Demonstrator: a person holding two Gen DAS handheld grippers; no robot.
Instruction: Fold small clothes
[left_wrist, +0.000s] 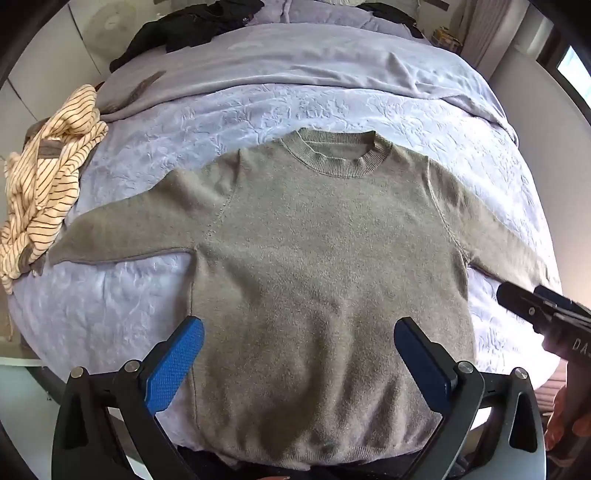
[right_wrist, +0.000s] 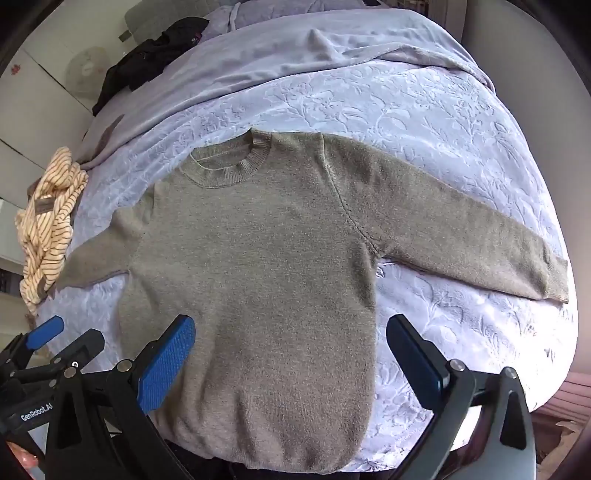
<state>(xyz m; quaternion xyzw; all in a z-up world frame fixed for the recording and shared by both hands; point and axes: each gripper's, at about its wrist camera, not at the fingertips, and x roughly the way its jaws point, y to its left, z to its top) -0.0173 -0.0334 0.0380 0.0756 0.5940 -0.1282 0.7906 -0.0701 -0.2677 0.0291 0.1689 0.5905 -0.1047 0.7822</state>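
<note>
Grey-brown sweater (left_wrist: 314, 266) lies flat, front up, on a lilac bed (left_wrist: 332, 107) w/ embossed floral cover; collar at far side, hem toward the cameras at the near bed edge. Both sleeves out to the sides, angled down a bit. In right wrist view the sweater (right_wrist: 251, 280) sits left of centre, its right-side sleeve reaching almost to the bed (right_wrist: 424, 122) edge.

Left gripper (left_wrist: 299, 365) hovers over the lower body of the sweater, jaws spread wide, nothing betw. them but cloth below; no pinch. Right gripper (right_wrist: 291, 365) same: jaws wide apart, above the sweater's lower right edge, holding nothing.

Striped top (left_wrist: 44, 184) crumpled at left bed edge, near the left cuff. Dark clothes (left_wrist: 184, 29) piled at far end.
</note>
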